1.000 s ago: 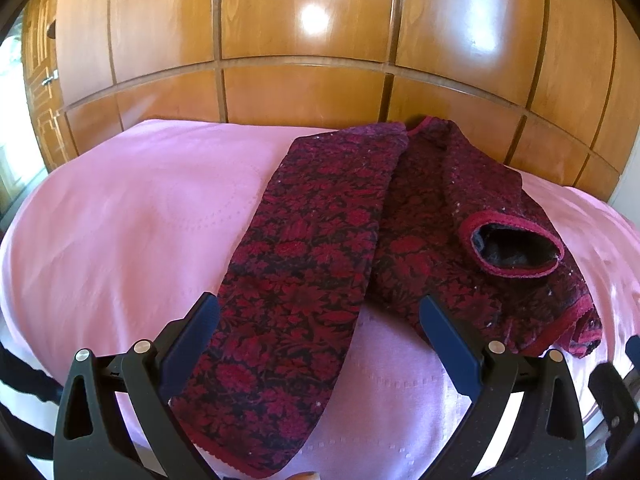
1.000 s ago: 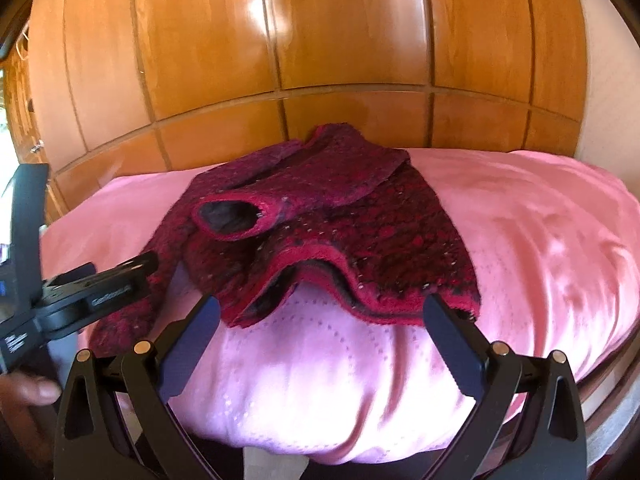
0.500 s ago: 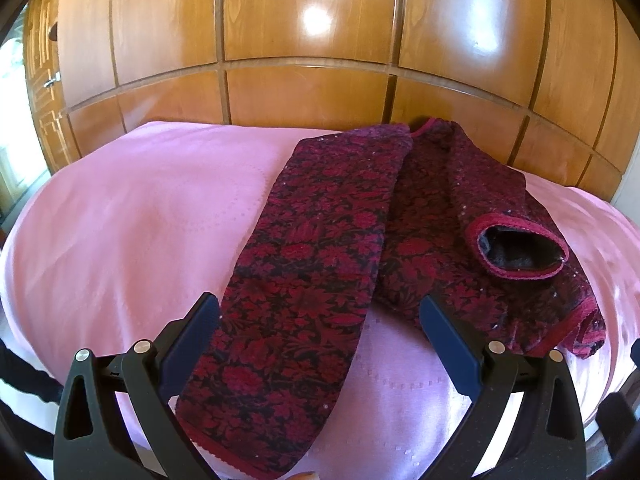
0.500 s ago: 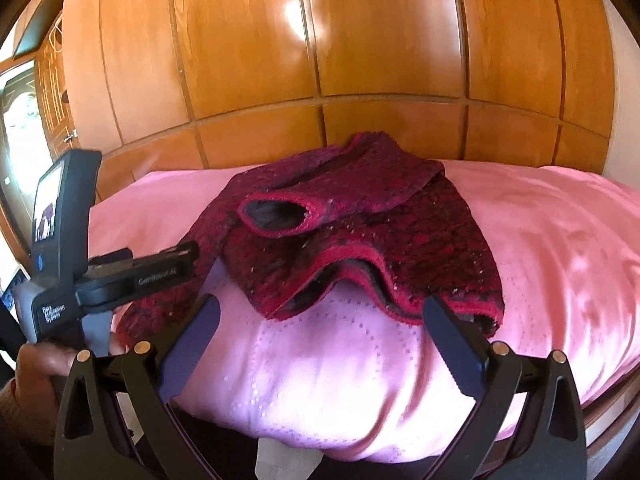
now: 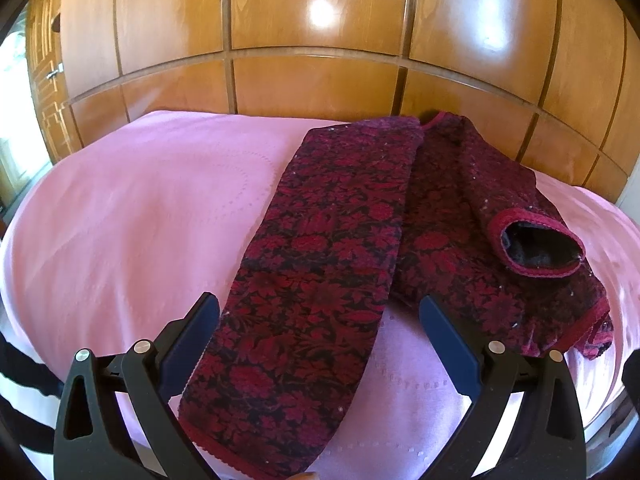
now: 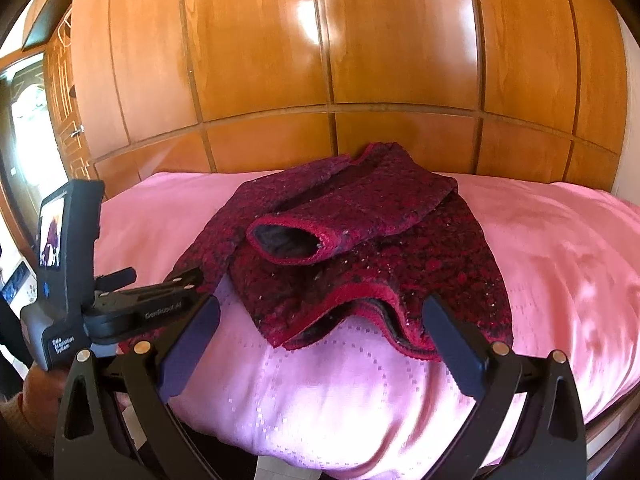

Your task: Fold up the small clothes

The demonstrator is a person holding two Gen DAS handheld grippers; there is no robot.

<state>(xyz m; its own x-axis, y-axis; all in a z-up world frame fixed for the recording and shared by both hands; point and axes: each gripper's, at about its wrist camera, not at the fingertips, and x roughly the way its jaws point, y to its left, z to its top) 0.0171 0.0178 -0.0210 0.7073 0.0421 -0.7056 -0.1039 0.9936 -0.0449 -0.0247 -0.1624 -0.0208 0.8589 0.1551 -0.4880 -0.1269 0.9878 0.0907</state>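
Note:
A small dark red floral sweater (image 5: 340, 248) lies on a pink bedspread (image 5: 140, 220). One sleeve (image 5: 304, 320) stretches flat toward me. The other sleeve is folded over the body, its cuff opening (image 5: 540, 244) facing up. My left gripper (image 5: 320, 324) is open, its fingers straddling the near sleeve end from just above. In the right wrist view the same sweater (image 6: 360, 240) shows its cuff (image 6: 292, 240) and a rumpled hem (image 6: 360, 312). My right gripper (image 6: 320, 324) is open in front of that hem, holding nothing.
A wooden panelled wardrobe (image 5: 320, 40) rises right behind the bed. In the right wrist view, the other hand-held gripper (image 6: 100, 304) and a hand (image 6: 36, 392) sit at the left. The bed's near edge (image 6: 360, 452) drops off below my right gripper.
The right gripper has swung left and pulled back a little, so the sweater sits more centred and the other gripper's handle shows more fully. The left gripper has edged slightly forward over the sleeve.

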